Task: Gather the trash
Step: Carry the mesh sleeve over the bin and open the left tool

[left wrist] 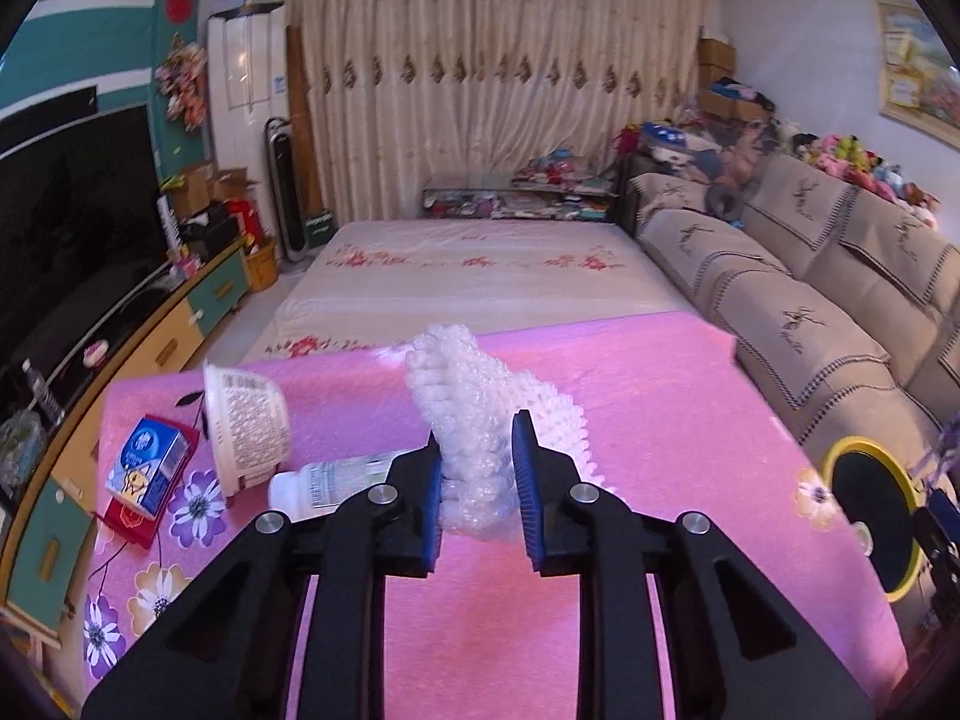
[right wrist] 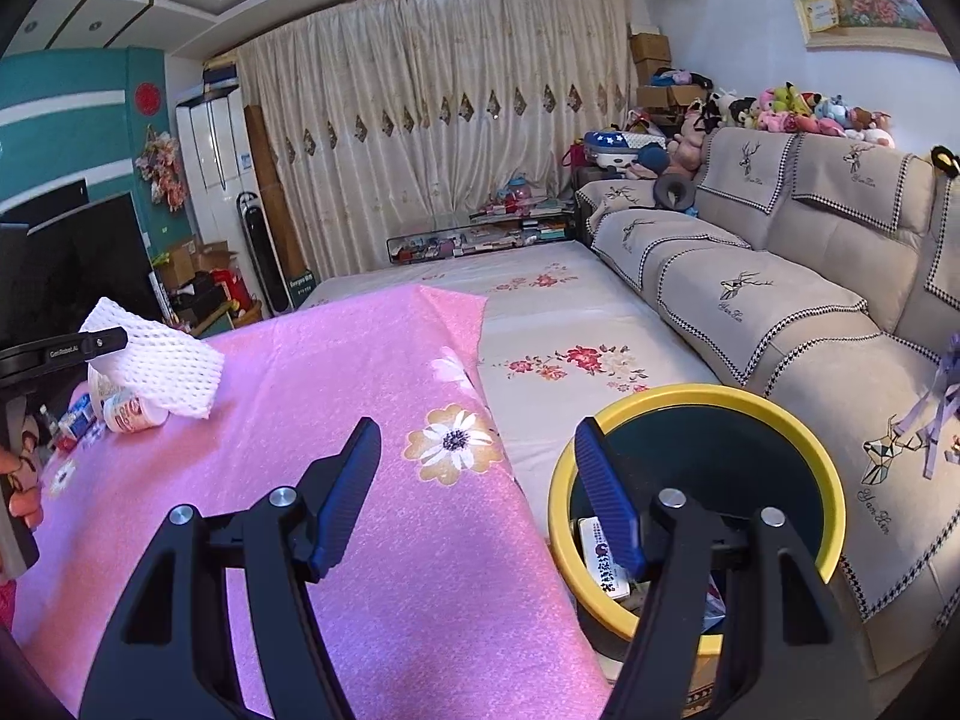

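Foam netting [left wrist: 480, 414], white, crumpled: clamped between the blue pads of the left gripper [left wrist: 478, 495], lifted just above the pink cloth [left wrist: 660, 420]; seen from the right wrist view as a white mesh wad beside the other litter
Surface: table under a pink flowered cloth, with a floral mattress [left wrist: 480, 276] behind it
Room: cream curtain [left wrist: 498, 90] across the far wall, grey sofa [left wrist: 840, 300] with plush toys along its top on the right, dark television [left wrist: 66, 204] on a low cabinet on the left
Litter on the cloth, left side: overturned white tub [left wrist: 246, 426], white bottle [left wrist: 336, 480] lying flat, blue carton [left wrist: 147, 471] on a red packet
Bin [right wrist: 774, 414]: round, yellow rim, dark inside, just beside the table edge; holds a printed white box [right wrist: 603, 564] and other scraps
Right gripper [right wrist: 480, 480]: jaws wide apart, nothing between them, near the bin rim
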A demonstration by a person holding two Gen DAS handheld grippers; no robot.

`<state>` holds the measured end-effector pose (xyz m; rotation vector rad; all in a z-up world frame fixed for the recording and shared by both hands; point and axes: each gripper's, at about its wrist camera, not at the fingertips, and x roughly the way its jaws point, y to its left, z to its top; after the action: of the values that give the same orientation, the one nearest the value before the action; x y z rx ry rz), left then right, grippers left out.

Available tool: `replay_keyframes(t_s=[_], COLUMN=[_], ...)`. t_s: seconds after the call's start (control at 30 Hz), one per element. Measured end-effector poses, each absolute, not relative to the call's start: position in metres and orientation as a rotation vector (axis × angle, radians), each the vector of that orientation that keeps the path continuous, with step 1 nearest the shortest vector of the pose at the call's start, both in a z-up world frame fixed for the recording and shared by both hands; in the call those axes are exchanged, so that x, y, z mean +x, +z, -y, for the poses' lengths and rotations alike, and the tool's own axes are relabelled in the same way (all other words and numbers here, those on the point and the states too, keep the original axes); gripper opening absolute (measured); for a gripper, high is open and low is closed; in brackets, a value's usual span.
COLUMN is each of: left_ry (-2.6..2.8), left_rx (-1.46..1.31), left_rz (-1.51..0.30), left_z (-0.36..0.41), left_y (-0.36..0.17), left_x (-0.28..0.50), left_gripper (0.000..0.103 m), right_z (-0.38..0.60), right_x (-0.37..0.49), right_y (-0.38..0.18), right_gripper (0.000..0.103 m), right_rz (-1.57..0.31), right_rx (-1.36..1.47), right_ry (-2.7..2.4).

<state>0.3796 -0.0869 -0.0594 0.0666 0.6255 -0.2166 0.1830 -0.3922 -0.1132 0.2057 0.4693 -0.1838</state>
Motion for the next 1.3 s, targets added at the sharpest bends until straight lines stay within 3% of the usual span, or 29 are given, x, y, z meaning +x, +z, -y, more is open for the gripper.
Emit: replay_keyframes(t_s=[0.13, 0.43, 0.7, 1.0, 1.1, 1.17, 1.3], left_ry=[-0.312, -0.559, -0.708, -0.753, -0.759, -0.752, -0.73], left_rx=[0.091, 0.153, 0.199, 0.235, 0.248, 0.252, 0.235], left_rz=[-0.613, -0.609, -0.66, -0.764, -0.784, -0.782, -0.761], left_z=[0.126, 0.249, 0.368, 0.44, 0.456, 0.458, 0.446], left_y=[-0.04, -0.028, -0.054, -0.099, -0.109, -0.112, -0.106], left_x=[0.356, 0.318, 0.302, 0.309, 0.309, 0.307, 0.301], left_gripper=[0.021, 0.021, 0.021, 0.022, 0.03, 0.048, 0.06], right_z=[0.408, 0.462, 0.497, 0.527, 0.531, 0.532, 0.53], right_x=[0.162, 0.088, 0.052, 0.042, 0.039, 0.039, 0.037], right_y=[-0.11, -0.104, -0.12, -0.131, -0.131, -0.128, -0.123], right_gripper=[0.073, 0.074, 0.074, 0.074, 0.074, 0.074, 0.074], right_rz=[-0.467, -0.439, -0.47, -0.472, -0.466, -0.461, -0.457], right_rx=[0.231, 0.245, 0.25, 0.301, 0.314, 0.316, 0.309], right_ry=[-0.197, -0.345, -0.436, -0.468, -0.474, -0.477, -0.475])
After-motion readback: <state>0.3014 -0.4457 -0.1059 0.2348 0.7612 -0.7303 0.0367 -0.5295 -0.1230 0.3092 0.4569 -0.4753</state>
